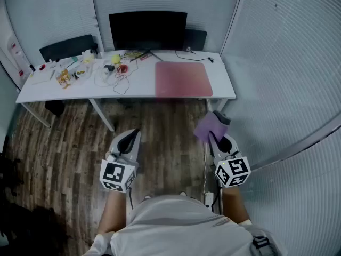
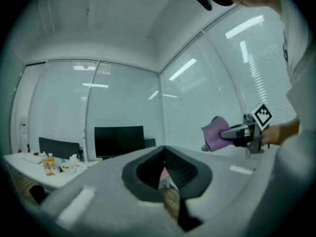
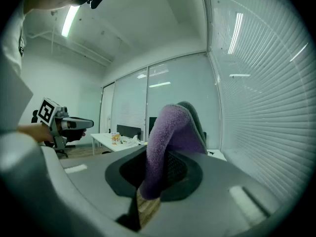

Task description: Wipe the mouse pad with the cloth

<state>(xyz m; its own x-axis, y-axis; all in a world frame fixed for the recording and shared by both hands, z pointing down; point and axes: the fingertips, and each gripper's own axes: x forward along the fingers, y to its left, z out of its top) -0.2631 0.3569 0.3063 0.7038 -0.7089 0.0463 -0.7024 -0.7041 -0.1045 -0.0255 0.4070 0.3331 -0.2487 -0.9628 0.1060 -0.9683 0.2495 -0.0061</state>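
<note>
A pink mouse pad lies on the right part of a white desk. Both grippers are held over the wooden floor, well short of the desk. My right gripper is shut on a purple cloth, which bulges up out of the jaws. In the right gripper view the cloth fills the space between the jaws of the right gripper. My left gripper points at the desk with its jaws together and nothing in them. The left gripper view shows the left gripper shut and the cloth off to the right.
A black monitor stands at the back of the desk. Bottles, cables and small items clutter its left half. A black chair sits behind. Blind-covered glass walls close in on the right. A white cable lies on the floor.
</note>
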